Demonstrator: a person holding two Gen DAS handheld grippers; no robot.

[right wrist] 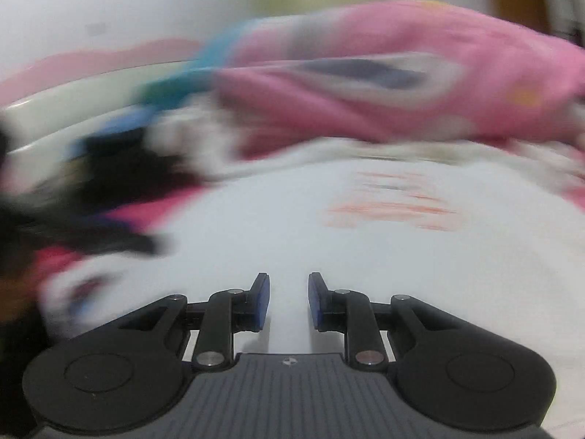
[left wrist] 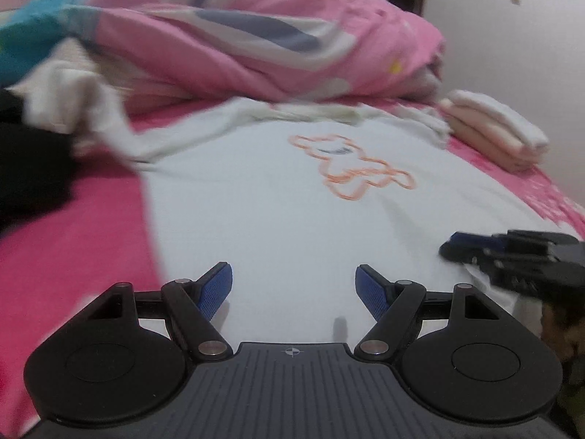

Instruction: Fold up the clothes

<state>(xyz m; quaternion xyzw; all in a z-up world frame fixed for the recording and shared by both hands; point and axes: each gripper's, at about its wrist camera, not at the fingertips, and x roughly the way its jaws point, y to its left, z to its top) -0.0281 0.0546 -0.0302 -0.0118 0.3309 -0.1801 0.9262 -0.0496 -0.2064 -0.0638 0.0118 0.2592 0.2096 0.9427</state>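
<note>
Mostly flat, the pale shirt (left wrist: 278,212) lay spread on the pink bed (left wrist: 73,256), an orange outlined bear (left wrist: 351,164) on its chest and its collar rumpled against the pink quilt (left wrist: 256,36). Over it, the left claw (left wrist: 293,285) stood wide and empty; the right claw (right wrist: 289,292) was narrowly parted, gripping nothing.

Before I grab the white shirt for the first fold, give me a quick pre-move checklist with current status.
1. White shirt spread flat, bear print up: ok.
2. Left claw open, empty, over the shirt: ok.
3. Right claw empty, jaws narrow with a gap: ok.
4. Right claw near the shirt's right edge: ok.
5. Shirt's hem corners located: cannot tell, hidden.
6. Folded stack clear of the shirt: ok.
</note>
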